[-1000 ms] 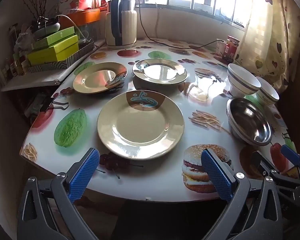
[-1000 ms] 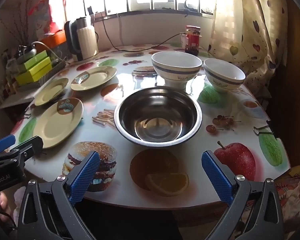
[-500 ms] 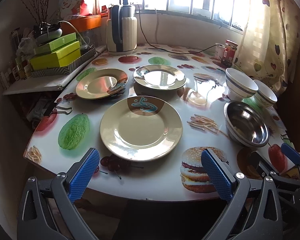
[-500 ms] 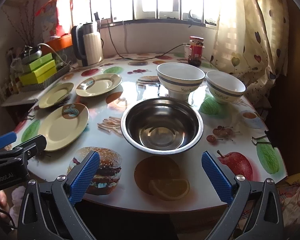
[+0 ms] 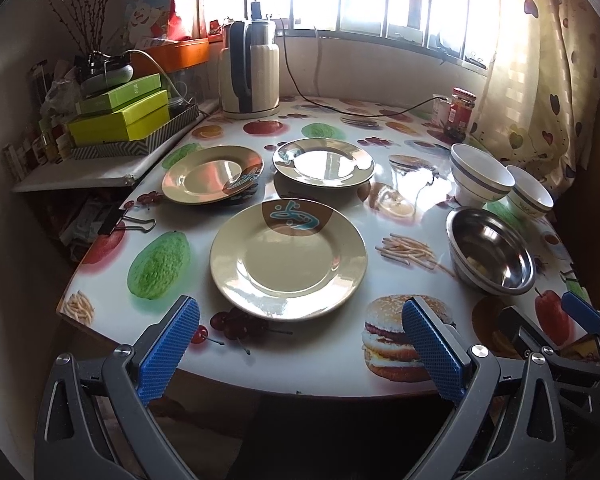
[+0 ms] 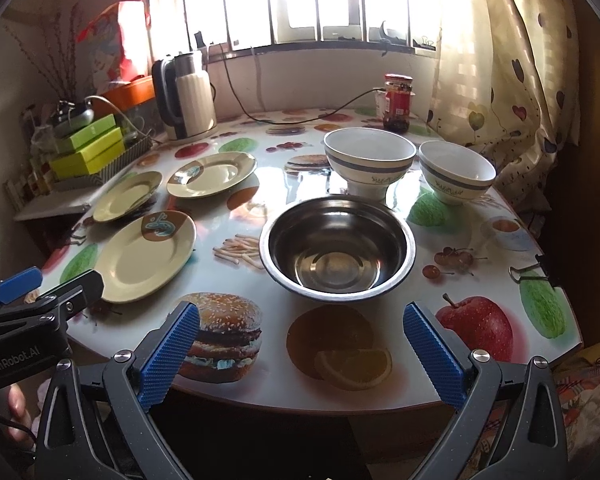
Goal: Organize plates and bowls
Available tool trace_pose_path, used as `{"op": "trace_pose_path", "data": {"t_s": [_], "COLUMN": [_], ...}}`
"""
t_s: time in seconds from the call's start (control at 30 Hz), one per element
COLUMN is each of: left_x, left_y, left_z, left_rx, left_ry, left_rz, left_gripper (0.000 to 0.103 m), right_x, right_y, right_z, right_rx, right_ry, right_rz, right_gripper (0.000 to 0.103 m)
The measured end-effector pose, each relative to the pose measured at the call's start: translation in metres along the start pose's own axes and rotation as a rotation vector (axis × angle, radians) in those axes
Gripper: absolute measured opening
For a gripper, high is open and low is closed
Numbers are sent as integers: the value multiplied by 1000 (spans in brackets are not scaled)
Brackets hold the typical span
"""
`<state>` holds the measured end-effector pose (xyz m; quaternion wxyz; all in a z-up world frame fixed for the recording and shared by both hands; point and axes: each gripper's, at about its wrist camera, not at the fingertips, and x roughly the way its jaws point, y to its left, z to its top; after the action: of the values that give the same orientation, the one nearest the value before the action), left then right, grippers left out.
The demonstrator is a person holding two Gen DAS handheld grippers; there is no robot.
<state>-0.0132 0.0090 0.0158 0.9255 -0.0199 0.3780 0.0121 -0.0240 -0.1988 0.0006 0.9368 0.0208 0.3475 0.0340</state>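
Three cream plates lie apart on the fruit-print table: a large near plate (image 5: pixel 288 260), a far-left plate (image 5: pixel 212 174) and a far-middle plate (image 5: pixel 324 162). A steel bowl (image 6: pixel 337 248) sits in front of two white bowls with blue bands, one on the left (image 6: pixel 369 160) and one on the right (image 6: pixel 456 172). My left gripper (image 5: pixel 300 344) is open and empty, held off the table's near edge in front of the large plate. My right gripper (image 6: pixel 300 348) is open and empty in front of the steel bowl.
A kettle (image 5: pixel 250 76) with a cord stands at the back by the window. A red-lidded jar (image 6: pixel 397 102) stands at the back right. Green boxes (image 5: pixel 120 116) sit on a tray on a side shelf to the left. Binder clips (image 5: pixel 124 222) grip the table edge.
Both grippers have drawn back and risen a little from the table, so more of it shows. Both stay open. No plate or bowl has moved.
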Motion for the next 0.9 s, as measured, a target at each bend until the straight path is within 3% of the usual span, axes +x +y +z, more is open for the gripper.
{"op": "trace_pose_path", "data": {"t_s": [0.9], "left_x": [2], "left_y": [0], "left_z": [-1], "left_rx": [2], "left_ry": [12], "left_rz": [-3], "left_gripper": [102], "right_x": [1], "right_y": [1], "right_z": [-2], "right_rx": [0], "right_ry": [3], "right_rz": [-1], "right_gripper": [103]}}
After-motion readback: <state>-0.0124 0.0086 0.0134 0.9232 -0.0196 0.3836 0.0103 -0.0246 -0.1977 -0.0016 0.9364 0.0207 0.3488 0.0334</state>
